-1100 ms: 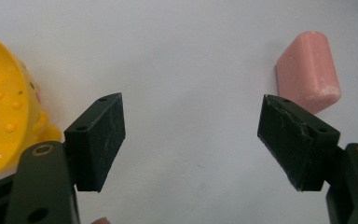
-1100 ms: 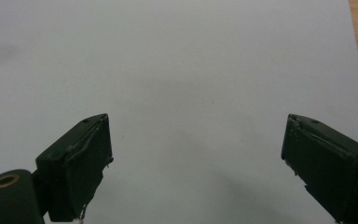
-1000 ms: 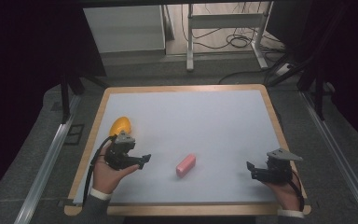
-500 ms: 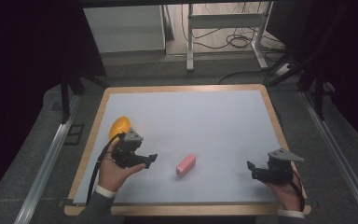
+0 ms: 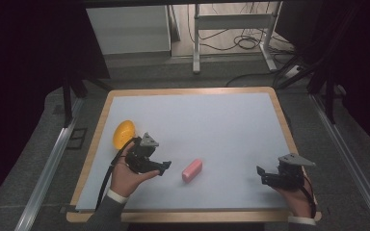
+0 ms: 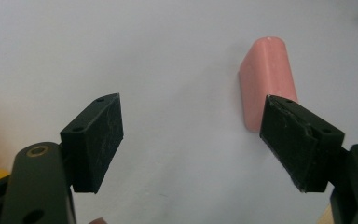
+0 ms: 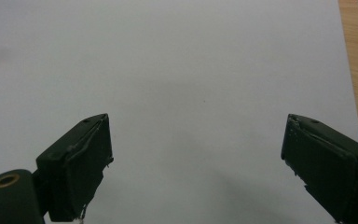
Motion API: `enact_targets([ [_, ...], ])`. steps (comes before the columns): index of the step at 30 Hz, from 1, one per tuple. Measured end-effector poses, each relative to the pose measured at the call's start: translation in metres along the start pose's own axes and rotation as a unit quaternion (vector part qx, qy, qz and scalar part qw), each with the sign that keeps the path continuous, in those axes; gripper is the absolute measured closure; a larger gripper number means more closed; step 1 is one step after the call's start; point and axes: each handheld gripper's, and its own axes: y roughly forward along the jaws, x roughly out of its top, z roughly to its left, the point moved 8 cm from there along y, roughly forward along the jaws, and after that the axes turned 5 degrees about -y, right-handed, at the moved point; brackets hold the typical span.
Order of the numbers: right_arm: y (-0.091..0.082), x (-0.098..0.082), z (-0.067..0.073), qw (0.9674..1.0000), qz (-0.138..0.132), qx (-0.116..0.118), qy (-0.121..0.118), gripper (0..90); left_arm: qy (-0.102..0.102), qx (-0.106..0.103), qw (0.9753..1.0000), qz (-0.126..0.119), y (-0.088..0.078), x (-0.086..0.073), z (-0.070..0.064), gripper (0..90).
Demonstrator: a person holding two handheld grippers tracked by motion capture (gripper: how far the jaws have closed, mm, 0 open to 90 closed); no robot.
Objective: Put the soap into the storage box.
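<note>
The pink block (image 5: 192,170) lies flat on the white surface (image 5: 212,125), a little nearer the person's edge than the middle. I take this block as the landmark for all places.

The left gripper (image 5: 163,166) is just beside the block, on its left side, and points toward it. Its fingers (image 6: 95,140) are spread wide and hold nothing. In the left gripper view the block (image 6: 267,79) sits off to one side of the gap: one end of it is partly hidden behind one finger, and the rest reaches away from the gripper. So the block is not yet between the fingers.

The right gripper (image 5: 262,175) is well apart from the block, on its right side, near the wooden rim. Its fingers (image 7: 77,165) are also spread and empty, and before them is bare surface.

A yellow bowl (image 5: 124,134) stands farther left of the block, behind the left gripper.

I judge the step in hand to be the approach of the left gripper to the block, before any grasp. The next move calls for shifting the gripper sideways so that the block comes to the centre of the gap, then going forward and lower until the fingers stand on both long sides. Only then should they close. If they close now, one finger may push the block away.
</note>
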Motion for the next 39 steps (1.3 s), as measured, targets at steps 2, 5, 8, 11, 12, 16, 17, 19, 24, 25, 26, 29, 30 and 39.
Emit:
enact_targets([
  [2,0.0,0.0,0.0,1.0,0.0,0.0,0.0,8.3,0.003,-0.002,1.0,0.002,0.002,0.001,-0.002,21.6],
  [5,0.0,0.0,0.0,1.0,0.001,0.0,-0.001,8.3,0.005,-0.006,1.0,0.003,0.005,0.004,-0.006,21.5],
  [8,0.0,0.0,0.0,1.0,0.001,0.001,-0.002,8.3,0.007,-0.009,0.9999,0.003,0.008,0.005,-0.01,21.5],
  [11,0.001,-0.001,-0.001,1.0,0.002,0.001,-0.001,8.3,0.007,-0.013,0.9999,0.001,0.011,0.008,-0.014,21.7],
  [12,0.001,-0.001,0.0,1.0,0.002,0.001,-0.001,8.3,0.008,-0.016,0.9998,0.002,0.012,0.008,-0.016,21.7],
  [16,0.002,-0.002,0.0,1.0,0.003,0.001,-0.001,8.3,0.015,-0.023,0.9996,0.006,0.017,0.011,-0.022,21.6],
  [17,0.002,-0.002,0.0,1.0,0.004,0.001,-0.002,8.3,0.016,-0.024,0.9996,0.007,0.019,0.012,-0.024,21.6],
  [19,0.002,-0.001,0.001,1.0,0.004,0.002,-0.003,8.3,0.017,-0.028,0.9994,0.008,0.02,0.013,-0.026,21.6],
  [24,0.001,0.0,0.001,1.0,0.002,0.002,-0.002,8.3,0.019,-0.033,0.9992,0.011,0.025,0.017,-0.033,21.5],
  [25,0.001,0.0,0.001,1.0,0.001,0.001,-0.002,8.3,0.02,-0.034,0.9992,0.011,0.025,0.017,-0.034,21.4],
  [26,0.001,0.0,0.001,1.0,0.001,0.002,-0.002,8.3,0.021,-0.036,0.9991,0.012,0.026,0.018,-0.036,21.4],
  [29,0.001,0.0,0.0,1.0,0.0,0.001,-0.001,8.3,0.023,-0.04,0.9988,0.017,0.031,0.021,-0.041,21.3],
  [30,0.001,-0.001,0.0,1.0,0.001,0.001,-0.002,8.3,0.024,-0.042,0.9987,0.018,0.033,0.021,-0.042,21.3],
  [39,0.002,-0.001,0.0,1.0,0.002,0.0,-0.002,8.3,0.023,-0.047,0.998,0.037,0.05,0.021,-0.048,21.0],
])
